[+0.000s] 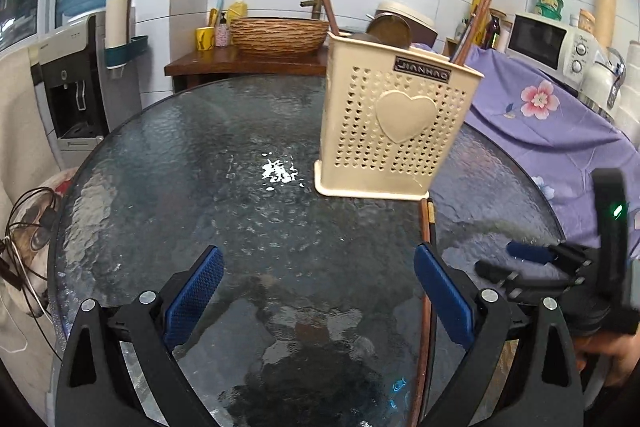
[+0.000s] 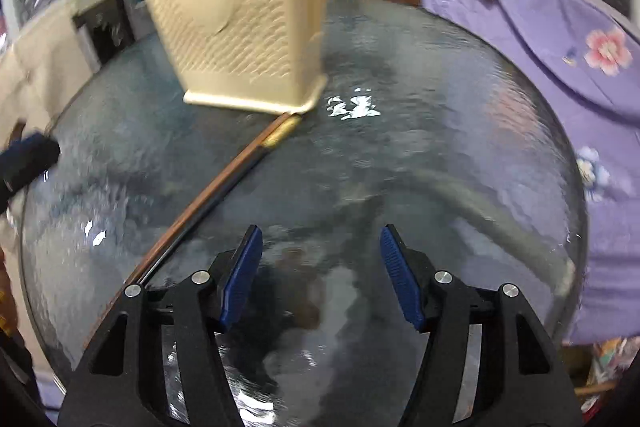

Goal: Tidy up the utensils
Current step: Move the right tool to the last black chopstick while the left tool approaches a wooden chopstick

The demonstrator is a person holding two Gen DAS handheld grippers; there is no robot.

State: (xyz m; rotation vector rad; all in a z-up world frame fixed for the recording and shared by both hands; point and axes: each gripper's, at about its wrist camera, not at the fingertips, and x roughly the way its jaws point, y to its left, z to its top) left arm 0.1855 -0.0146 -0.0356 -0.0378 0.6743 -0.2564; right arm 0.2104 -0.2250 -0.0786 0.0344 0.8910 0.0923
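Observation:
A cream perforated utensil holder (image 1: 400, 123) (image 2: 240, 27) with a heart on its side stands on the round glass table (image 1: 200, 167) (image 2: 440, 147). Several brown chopsticks (image 1: 476, 23) stick out of its top. A loose pair of dark chopsticks (image 1: 426, 223) (image 2: 224, 183) lies flat on the glass, running from the holder's base toward me. My left gripper (image 1: 318, 259) hovers open over the table, its right pad just beside that pair, nothing between the jaws. My right gripper (image 2: 321, 233) (image 1: 508, 263) is open and empty too, with the pair lying to its left.
A purple flowered cloth (image 1: 540, 115) (image 2: 580, 39) covers something along the table's right side. Behind the table stand a wooden counter with a woven basket (image 1: 280, 35), a water dispenser (image 1: 76, 83) at the left and a microwave (image 1: 556, 43) at the right. A hand (image 1: 608, 359) holds the right gripper.

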